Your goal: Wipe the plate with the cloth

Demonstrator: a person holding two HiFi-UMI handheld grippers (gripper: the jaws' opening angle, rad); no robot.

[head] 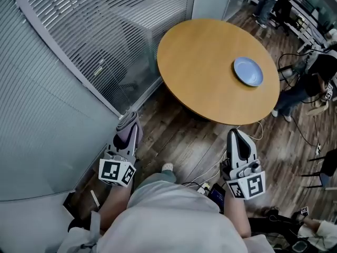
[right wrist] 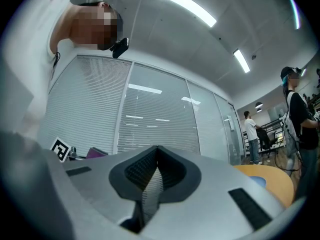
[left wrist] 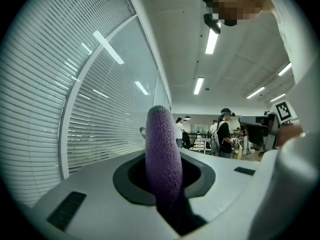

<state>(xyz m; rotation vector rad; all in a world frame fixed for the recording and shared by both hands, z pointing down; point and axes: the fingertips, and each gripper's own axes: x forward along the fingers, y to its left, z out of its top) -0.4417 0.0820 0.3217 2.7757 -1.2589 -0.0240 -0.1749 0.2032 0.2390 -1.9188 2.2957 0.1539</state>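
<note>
Blue plate (head: 248, 71) lies empty near the round table's (head: 200, 78) right edge. Left gripper (head: 128, 132) clamps the purple cloth (left wrist: 163, 159); right gripper (right wrist: 150, 184) is closed on nothing. Ceiling lights (left wrist: 212, 40) show only in the gripper views.

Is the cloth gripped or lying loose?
Gripped: the purple cloth stands bunched, pinched between the jaws of the left hand-held gripper.
</note>
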